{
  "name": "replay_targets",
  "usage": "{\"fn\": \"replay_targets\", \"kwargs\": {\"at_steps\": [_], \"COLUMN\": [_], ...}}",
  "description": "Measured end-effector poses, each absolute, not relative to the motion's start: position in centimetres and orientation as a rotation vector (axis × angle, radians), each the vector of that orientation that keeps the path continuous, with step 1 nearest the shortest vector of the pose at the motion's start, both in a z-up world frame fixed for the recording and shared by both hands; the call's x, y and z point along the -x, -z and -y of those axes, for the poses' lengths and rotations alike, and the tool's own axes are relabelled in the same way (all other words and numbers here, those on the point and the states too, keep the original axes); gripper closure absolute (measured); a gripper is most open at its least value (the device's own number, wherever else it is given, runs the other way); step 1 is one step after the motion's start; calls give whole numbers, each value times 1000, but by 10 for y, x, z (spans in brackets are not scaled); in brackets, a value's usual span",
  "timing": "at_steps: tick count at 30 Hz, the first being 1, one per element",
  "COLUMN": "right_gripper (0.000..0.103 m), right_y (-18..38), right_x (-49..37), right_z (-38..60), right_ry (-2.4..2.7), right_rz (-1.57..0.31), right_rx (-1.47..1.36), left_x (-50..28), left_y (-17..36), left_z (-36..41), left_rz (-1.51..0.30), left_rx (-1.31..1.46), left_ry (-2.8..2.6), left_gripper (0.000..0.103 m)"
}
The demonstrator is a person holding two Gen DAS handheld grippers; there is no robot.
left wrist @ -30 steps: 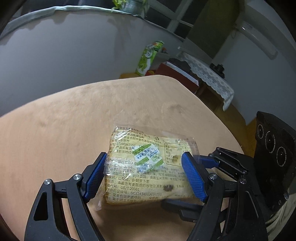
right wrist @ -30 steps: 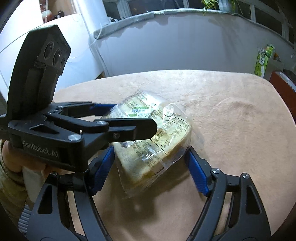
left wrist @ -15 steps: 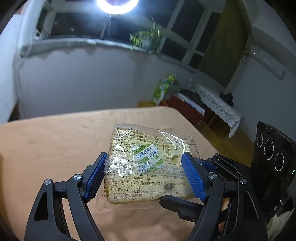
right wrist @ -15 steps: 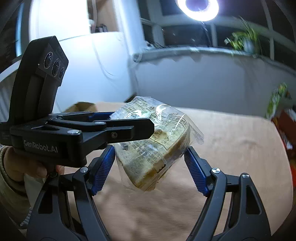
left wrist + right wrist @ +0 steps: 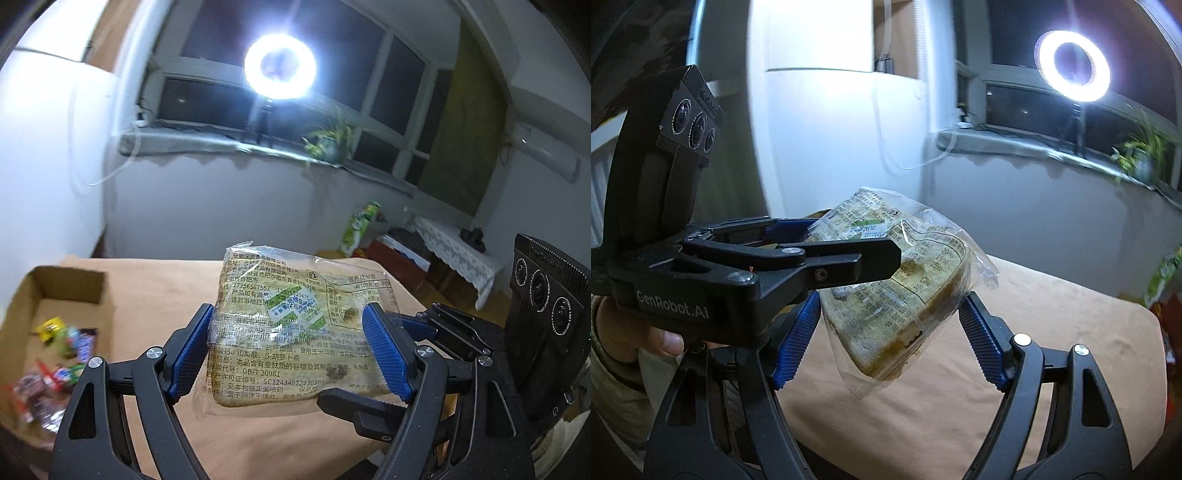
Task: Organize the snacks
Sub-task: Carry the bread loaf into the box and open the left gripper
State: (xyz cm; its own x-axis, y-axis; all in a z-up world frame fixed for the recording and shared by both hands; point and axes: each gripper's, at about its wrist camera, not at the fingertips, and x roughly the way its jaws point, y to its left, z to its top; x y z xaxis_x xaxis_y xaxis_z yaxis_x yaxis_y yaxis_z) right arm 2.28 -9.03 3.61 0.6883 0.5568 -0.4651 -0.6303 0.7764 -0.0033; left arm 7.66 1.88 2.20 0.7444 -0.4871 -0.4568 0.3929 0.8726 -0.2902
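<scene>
One bread pack [image 5: 291, 332], a clear wrapper with printed text and a green-and-white label, hangs in the air above the table [image 5: 155, 291], clear of its tan top. Two grippers hold it at once. The left gripper [image 5: 288, 350] has its two blue fingers [image 5: 192, 347] pinching the pack's left and right edges. The right gripper [image 5: 890, 328] comes in from the right; its two fingers [image 5: 798, 339] sit at the pack's sides, the left one pressed to the wrapper, the right one at the crinkled edge, where contact is hard to judge. In the right wrist view the left gripper's black arm crosses in front of the pack and hides its middle. A hand [image 5: 639, 332] in a beige sleeve shows at the left, partly cut off.

One open cardboard box [image 5: 62, 291] lies on the table's far left, holding a blurred heap of small wrapped snacks [image 5: 55, 347]; their number cannot be made out. Beyond are one ring light [image 5: 280, 66], one potted plant [image 5: 328, 140] on the windowsill, and one green bag [image 5: 360, 229] near a lace-covered side table [image 5: 458, 254].
</scene>
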Motion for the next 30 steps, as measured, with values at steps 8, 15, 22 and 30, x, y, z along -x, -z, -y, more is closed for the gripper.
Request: {"fn": "replay_targets", "kwargs": {"at_steps": [8, 15, 22, 30], "right_gripper": [23, 23, 23, 21], "right_y": [-29, -17, -1, 24], "right_x": [-16, -26, -59, -63], "right_z": [8, -54, -103, -76], "right_ry": [-774, -856, -898, -763], "right_rz": [-478, -487, -480, -488], "right_rx": [251, 281, 297, 290], "left_x": [-47, -37, -60, -75], "left_y": [-13, -1, 7, 44], "left_z": [-97, -158, -201, -220], "left_rz": [-520, -519, -534, -603], "left_rx": [240, 277, 262, 216], "left_ry": [366, 269, 196, -54], "left_gripper": [23, 23, 23, 22]}}
